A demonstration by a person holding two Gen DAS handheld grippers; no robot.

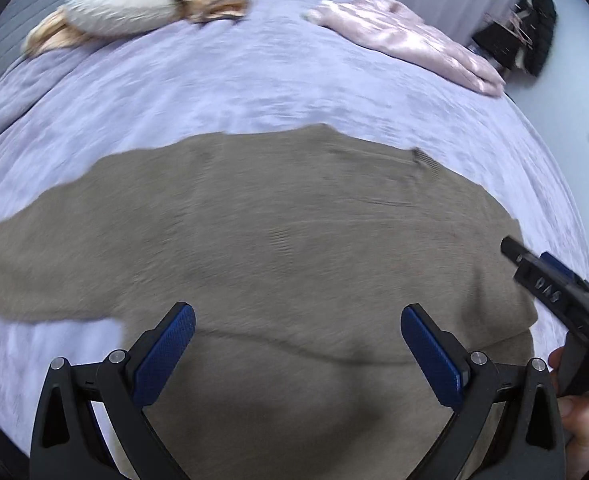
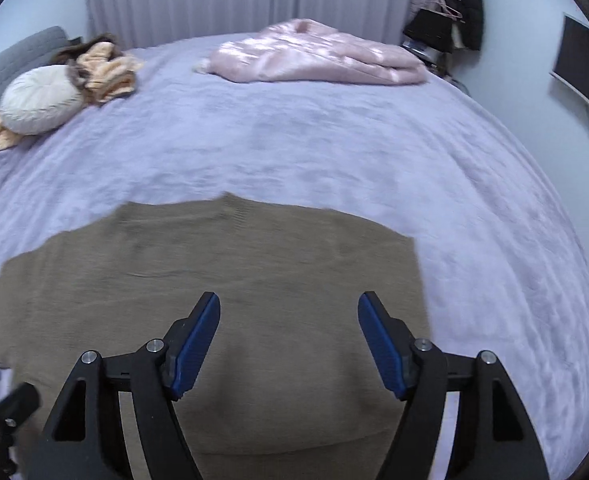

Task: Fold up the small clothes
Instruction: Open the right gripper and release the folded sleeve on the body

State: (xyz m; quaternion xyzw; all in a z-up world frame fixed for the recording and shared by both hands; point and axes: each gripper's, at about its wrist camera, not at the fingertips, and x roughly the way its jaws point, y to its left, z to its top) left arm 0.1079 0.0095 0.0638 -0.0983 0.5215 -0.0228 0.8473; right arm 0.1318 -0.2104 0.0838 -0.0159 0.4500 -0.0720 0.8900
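Note:
A brown knit sweater [image 1: 278, 232] lies flat on the lilac bed cover [image 1: 222, 96], one sleeve running off to the left. It also shows in the right wrist view [image 2: 230, 264]. My left gripper [image 1: 297, 322] is open and empty, hovering over the sweater's near part. My right gripper [image 2: 289, 312] is open and empty, above the sweater's right half near its right edge. The right gripper also shows at the right edge of the left wrist view [image 1: 550, 280].
A pink fluffy garment [image 2: 318, 56] lies at the bed's far side. A round white cushion [image 2: 40, 98] and peach clothes [image 2: 108, 68] sit at the far left. A dark coat on a rack [image 2: 460, 4] and a monitor [image 2: 586, 68] stand at the right wall.

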